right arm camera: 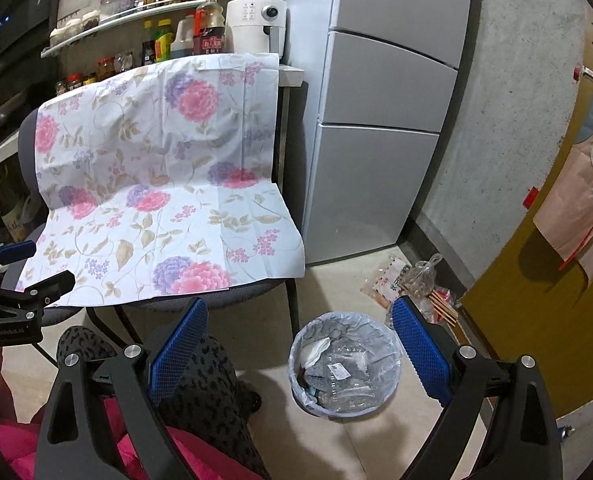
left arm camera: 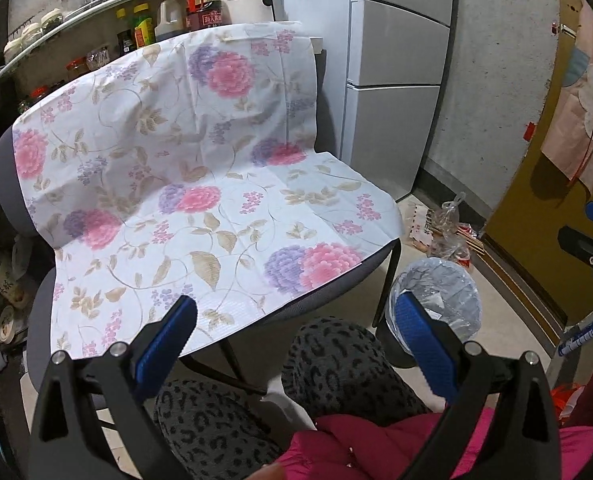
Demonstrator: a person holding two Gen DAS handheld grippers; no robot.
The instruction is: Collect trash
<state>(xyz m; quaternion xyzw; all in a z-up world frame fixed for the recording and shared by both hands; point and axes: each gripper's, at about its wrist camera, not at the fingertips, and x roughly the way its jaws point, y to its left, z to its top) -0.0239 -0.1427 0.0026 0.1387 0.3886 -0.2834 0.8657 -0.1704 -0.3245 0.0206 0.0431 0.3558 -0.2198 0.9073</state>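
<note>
Left gripper [left arm camera: 296, 340] with two blue fingers spread apart holding nothing, right gripper [right arm camera: 300, 344] likewise wide apart and empty, one lined trash bin [right arm camera: 346, 364] on the floor between the right fingers, holding wrappers, one litter pile [right arm camera: 418, 284] beyond it beside one fridge [right arm camera: 380, 120], one floral-covered chair [right arm camera: 156, 184] left.

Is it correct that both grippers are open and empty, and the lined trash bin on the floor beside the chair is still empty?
Not quite. The left gripper and right gripper are open and empty, and the trash bin stands beside the chair, but the bin is not empty: the right wrist view shows clear plastic and paper trash already inside its liner.
</note>
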